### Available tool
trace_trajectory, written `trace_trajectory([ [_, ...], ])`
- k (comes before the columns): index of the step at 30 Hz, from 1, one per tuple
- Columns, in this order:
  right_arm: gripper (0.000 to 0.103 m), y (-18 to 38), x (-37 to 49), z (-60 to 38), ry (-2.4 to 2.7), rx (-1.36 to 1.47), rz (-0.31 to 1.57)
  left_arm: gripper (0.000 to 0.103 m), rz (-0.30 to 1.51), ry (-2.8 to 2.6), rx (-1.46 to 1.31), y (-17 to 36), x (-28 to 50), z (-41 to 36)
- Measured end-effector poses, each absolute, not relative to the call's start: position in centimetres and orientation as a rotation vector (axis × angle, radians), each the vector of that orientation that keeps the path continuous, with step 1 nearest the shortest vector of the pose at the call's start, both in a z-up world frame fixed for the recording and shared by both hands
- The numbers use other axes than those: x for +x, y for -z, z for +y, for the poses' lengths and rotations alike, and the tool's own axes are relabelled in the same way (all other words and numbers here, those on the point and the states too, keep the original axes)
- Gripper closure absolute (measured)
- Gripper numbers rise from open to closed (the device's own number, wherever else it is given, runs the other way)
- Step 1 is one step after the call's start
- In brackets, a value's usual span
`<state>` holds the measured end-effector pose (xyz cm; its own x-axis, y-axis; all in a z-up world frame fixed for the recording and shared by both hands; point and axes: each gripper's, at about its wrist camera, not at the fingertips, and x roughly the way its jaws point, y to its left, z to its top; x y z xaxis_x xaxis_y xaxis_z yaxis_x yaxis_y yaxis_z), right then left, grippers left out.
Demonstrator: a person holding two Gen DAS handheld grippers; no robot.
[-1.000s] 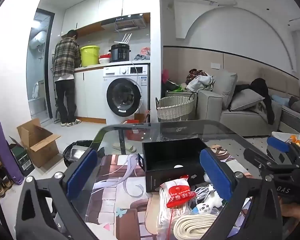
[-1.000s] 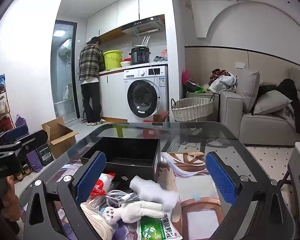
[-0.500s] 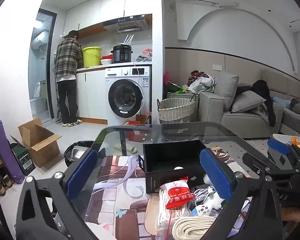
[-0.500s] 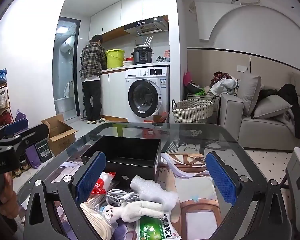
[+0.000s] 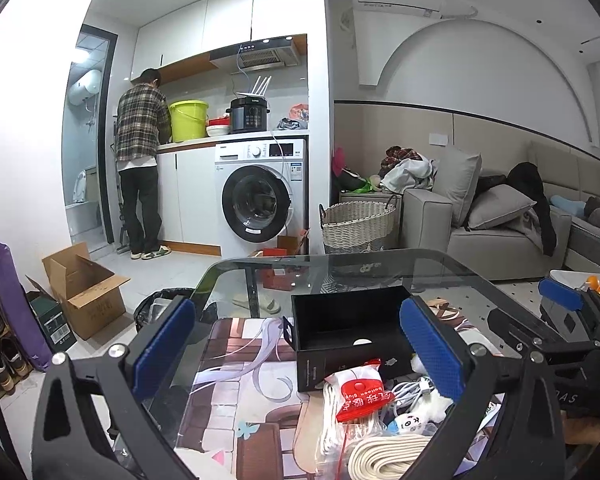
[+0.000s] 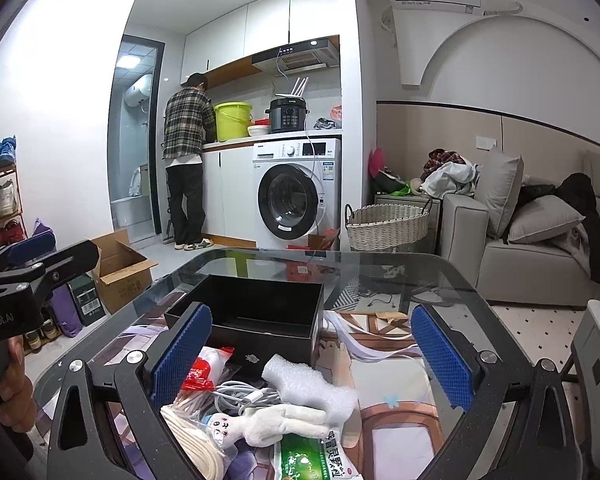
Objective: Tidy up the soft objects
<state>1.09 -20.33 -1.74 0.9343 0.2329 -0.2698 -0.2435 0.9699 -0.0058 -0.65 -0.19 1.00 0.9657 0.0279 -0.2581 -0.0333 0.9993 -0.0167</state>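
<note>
An open black box (image 5: 346,326) (image 6: 256,314) stands on the glass table (image 5: 380,270) (image 6: 380,270). In front of it lies a pile: a red-labelled bag (image 5: 360,394) (image 6: 202,370), a coiled cream rope (image 5: 384,456) (image 6: 198,446), white cables (image 6: 240,396), a white plush toy (image 6: 276,424) (image 5: 416,416), a white foam piece (image 6: 308,386) and a green packet (image 6: 314,460). My left gripper (image 5: 296,350) hangs open above the pile's left side. My right gripper (image 6: 312,354) is open over the foam and plush. Neither touches anything.
A printed mat (image 5: 240,380) covers the table top. Beyond it are a wicker basket (image 5: 358,226), a grey sofa (image 5: 500,224), a washing machine (image 5: 260,196), a cardboard box (image 5: 86,288) on the floor, and a person (image 5: 140,160) standing at the counter.
Both views have shifted very slightly; the grippers stay open over the pile and nothing on the table has moved.
</note>
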Motion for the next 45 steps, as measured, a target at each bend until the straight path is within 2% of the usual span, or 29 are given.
trace_trajectory([
  [45,0.001,1.93,1.23,-20.51,-0.239,-0.045,0.271,0.0,0.261,-0.043,-0.05,-0.96,-0.6,0.25],
])
